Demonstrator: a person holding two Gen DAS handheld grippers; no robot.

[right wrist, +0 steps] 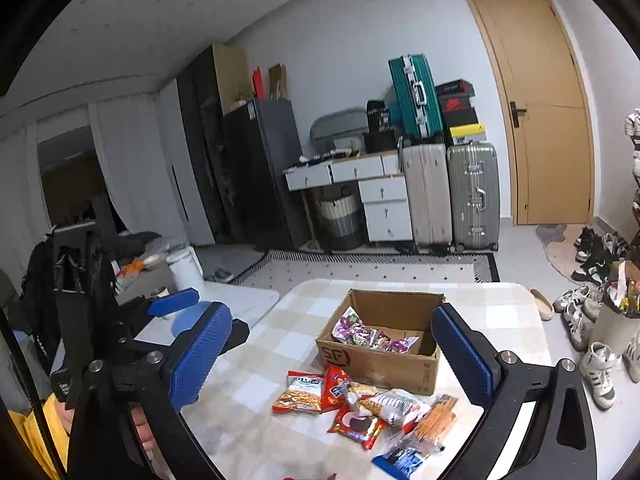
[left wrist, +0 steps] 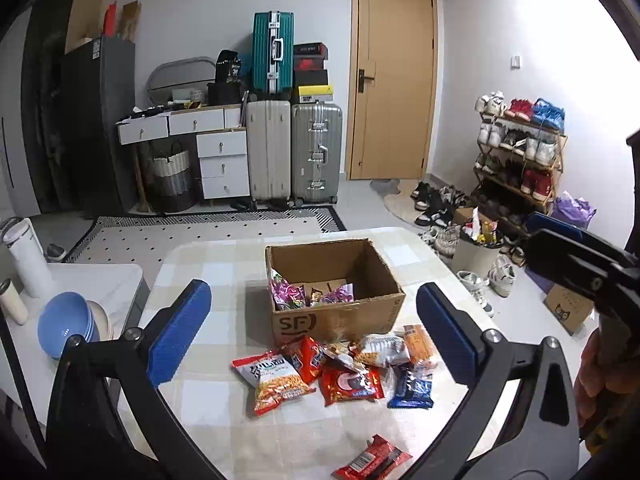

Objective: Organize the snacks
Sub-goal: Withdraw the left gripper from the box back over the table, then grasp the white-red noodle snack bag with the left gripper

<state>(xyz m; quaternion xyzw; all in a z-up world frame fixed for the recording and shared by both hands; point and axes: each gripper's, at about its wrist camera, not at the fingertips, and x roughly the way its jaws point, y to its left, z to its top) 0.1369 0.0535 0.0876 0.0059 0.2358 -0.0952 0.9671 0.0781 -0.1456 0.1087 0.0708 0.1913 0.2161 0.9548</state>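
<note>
On the counter (left wrist: 208,264) before me stands a cardboard box (left wrist: 340,312) with a few snack packets (left wrist: 308,294) in it. A heap of snack packets (left wrist: 340,368) lies just in front of the box; one lone packet (left wrist: 372,460) lies nearer me. Bowls (left wrist: 66,324) sit left of the counter; suitcases (left wrist: 296,152) stand behind, by the far wall.

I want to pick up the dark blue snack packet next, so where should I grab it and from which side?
Probably take the dark blue packet across its narrow width near the middle, coming straight down from above. It lies flat on the table at the right edge of the pile, its right side free. The open right gripper seems nearer.
</note>
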